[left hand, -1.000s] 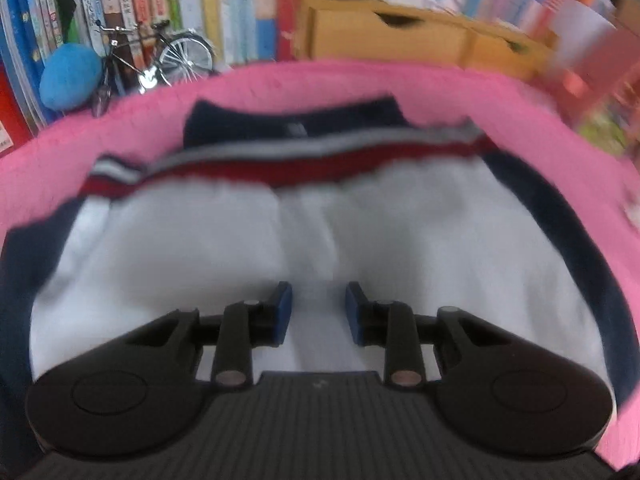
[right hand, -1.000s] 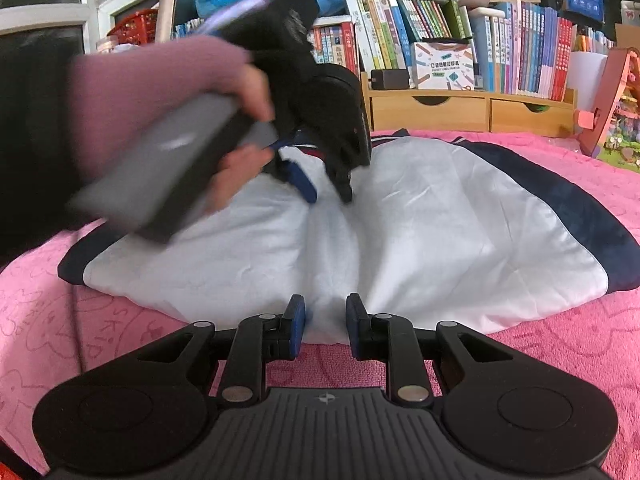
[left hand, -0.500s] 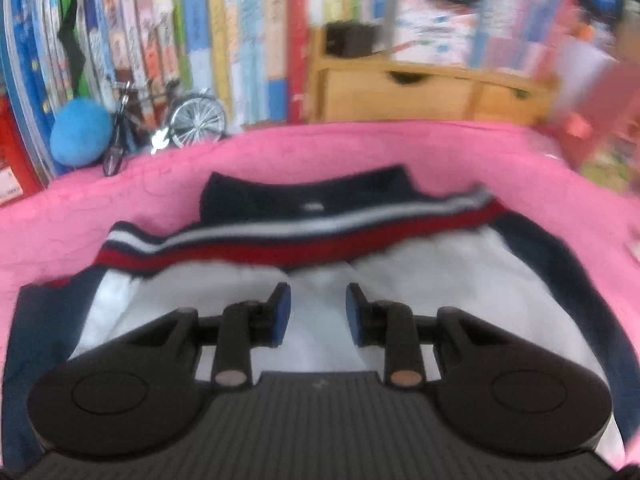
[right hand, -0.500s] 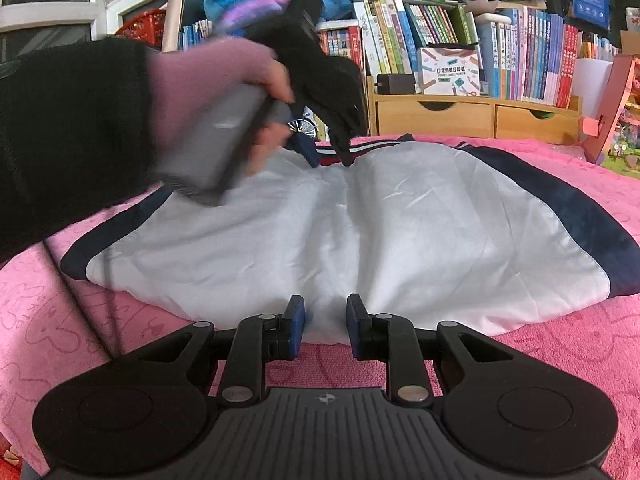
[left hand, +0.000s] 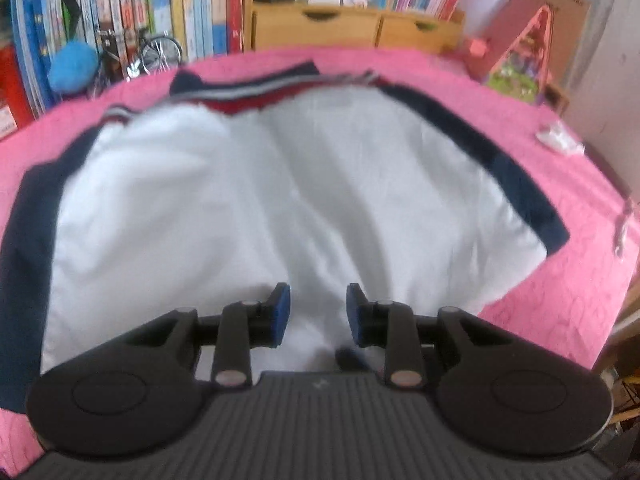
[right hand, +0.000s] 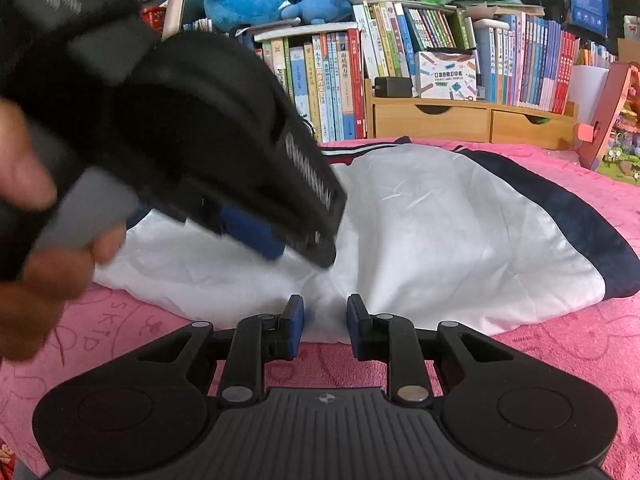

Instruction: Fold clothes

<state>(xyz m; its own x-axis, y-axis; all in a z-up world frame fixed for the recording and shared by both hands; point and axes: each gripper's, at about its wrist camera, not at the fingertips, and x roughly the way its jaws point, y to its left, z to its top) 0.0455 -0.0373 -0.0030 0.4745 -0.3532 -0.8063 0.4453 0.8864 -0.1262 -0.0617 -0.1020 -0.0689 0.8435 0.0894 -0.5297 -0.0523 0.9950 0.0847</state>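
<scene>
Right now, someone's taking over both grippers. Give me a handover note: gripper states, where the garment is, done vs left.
Left gripper: jaws apart, nothing between them, above the near middle of the white shirt.
Right gripper: jaws apart, at the shirt's near hem; the pads do not visibly pinch the cloth.
Shirt: spread flat on the pink cover, navy sleeves out to both sides, striped collar on the far side toward the bookshelf.
Done: laid out, roughly smoothed.
Left: every fold; none is visible yet.

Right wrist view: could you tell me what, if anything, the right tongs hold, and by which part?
Cannot be told: the near hem of the white garment bunches between the right tongs, whose pads stand apart.
</scene>
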